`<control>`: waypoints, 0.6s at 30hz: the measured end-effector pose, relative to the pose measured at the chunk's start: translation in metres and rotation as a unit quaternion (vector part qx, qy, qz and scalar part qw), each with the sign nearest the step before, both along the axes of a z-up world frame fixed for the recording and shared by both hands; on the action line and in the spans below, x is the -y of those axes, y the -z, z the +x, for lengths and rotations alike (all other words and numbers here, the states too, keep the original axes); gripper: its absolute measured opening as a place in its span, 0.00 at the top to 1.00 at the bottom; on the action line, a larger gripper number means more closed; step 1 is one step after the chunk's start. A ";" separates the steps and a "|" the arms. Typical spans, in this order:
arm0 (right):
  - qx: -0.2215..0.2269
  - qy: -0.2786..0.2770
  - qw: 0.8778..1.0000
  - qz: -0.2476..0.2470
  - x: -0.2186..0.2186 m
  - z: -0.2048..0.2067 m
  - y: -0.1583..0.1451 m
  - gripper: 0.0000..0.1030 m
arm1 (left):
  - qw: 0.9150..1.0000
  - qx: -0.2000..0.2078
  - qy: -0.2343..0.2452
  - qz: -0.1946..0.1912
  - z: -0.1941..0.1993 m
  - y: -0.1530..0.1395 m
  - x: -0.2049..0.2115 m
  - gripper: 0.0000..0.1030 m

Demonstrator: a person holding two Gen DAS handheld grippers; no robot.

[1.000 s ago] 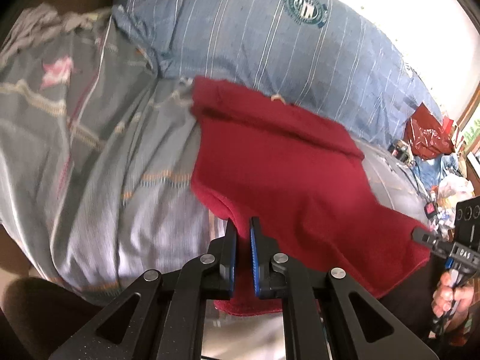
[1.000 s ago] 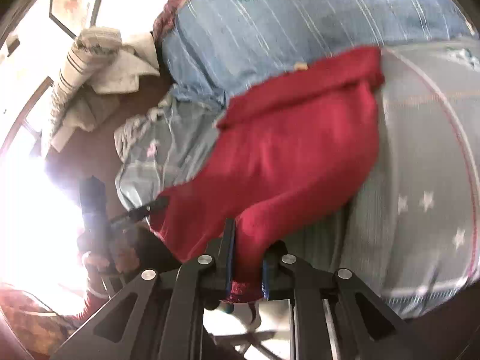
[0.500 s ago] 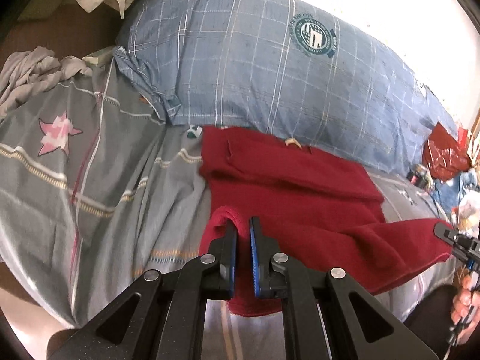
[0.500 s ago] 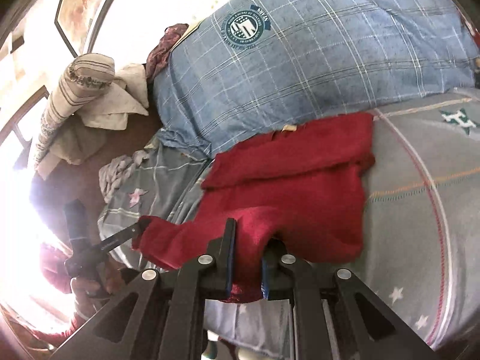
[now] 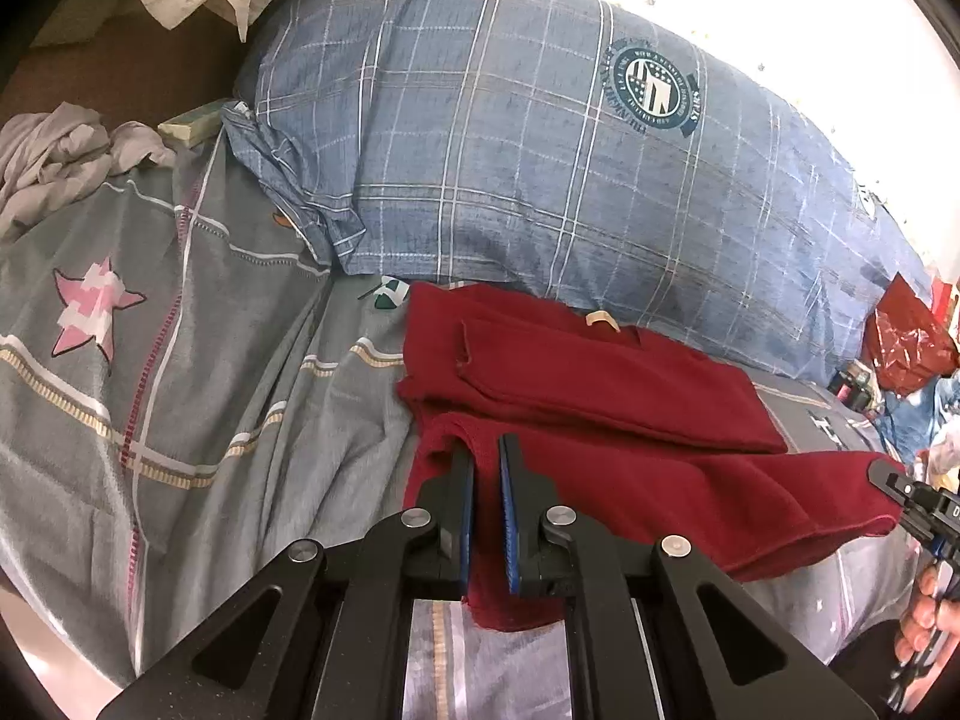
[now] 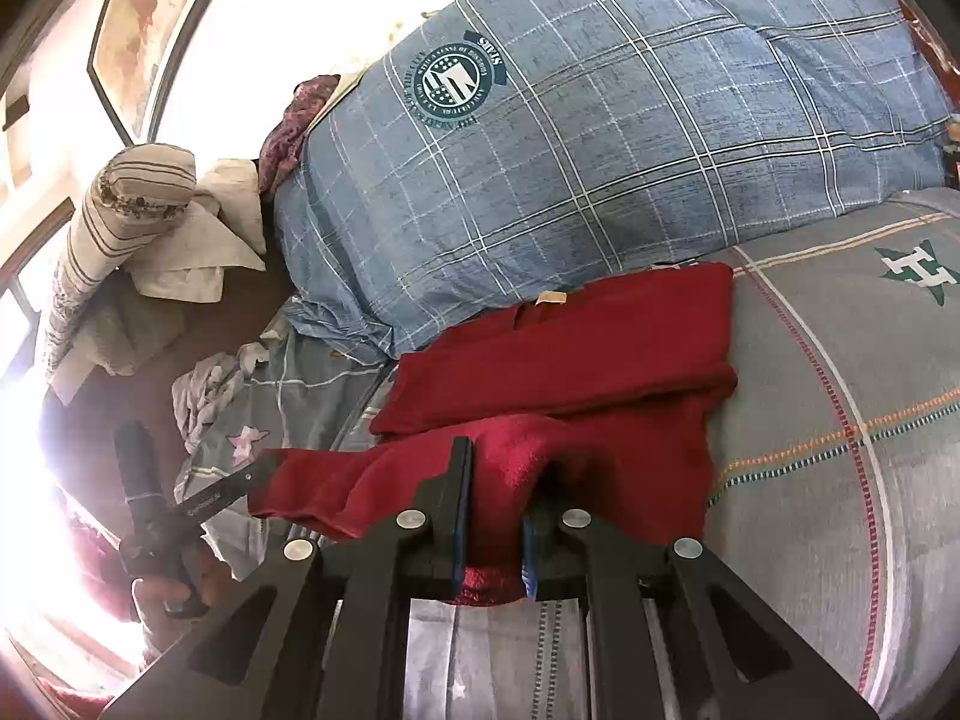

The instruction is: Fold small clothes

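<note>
The right gripper (image 6: pixel 493 501) pinches the near hem of a red garment (image 6: pixel 576 354) lying on a grey bedsheet (image 6: pixel 840 420) below a blue plaid pillow (image 6: pixel 600 150).

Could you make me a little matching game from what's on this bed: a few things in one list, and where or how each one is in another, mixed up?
Things:
1. red garment
2. blue checked pillow
3. pink star
4. left gripper

Places or states:
A. printed on the grey bedsheet
B. shut on the garment's near corner
C. lying against the far side of the bed, with a round emblem
D. partly folded, near edge lifted by both grippers

Pairs: 1-D, 2-C, 3-A, 4-B
</note>
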State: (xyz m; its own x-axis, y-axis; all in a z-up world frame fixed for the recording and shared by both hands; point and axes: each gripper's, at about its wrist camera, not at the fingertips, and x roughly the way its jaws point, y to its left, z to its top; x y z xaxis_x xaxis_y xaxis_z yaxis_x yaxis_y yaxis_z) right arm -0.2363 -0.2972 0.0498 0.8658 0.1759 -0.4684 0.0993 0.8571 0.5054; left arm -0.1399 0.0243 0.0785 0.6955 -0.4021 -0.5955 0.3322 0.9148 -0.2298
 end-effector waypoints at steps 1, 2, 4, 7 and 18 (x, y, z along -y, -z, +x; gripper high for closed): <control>-0.002 0.000 1.000 -0.001 0.001 0.002 0.000 0.88 | 1.000 -0.001 0.000 0.002 0.002 0.000 0.001 0.94; -0.003 0.000 1.000 -0.002 0.001 0.004 0.000 0.88 | 1.000 0.000 0.000 0.003 0.003 -0.001 0.002 0.94; -0.005 0.001 1.000 -0.005 0.002 0.007 0.000 0.88 | 1.000 0.000 -0.001 0.006 0.006 -0.002 0.005 0.94; -0.005 0.003 1.000 -0.007 0.002 0.011 -0.002 0.88 | 1.000 0.001 -0.001 0.012 0.012 -0.004 0.009 0.94; -0.007 0.010 1.000 -0.024 0.009 0.029 -0.009 0.88 | 1.000 0.015 -0.003 0.021 0.029 -0.008 0.024 0.93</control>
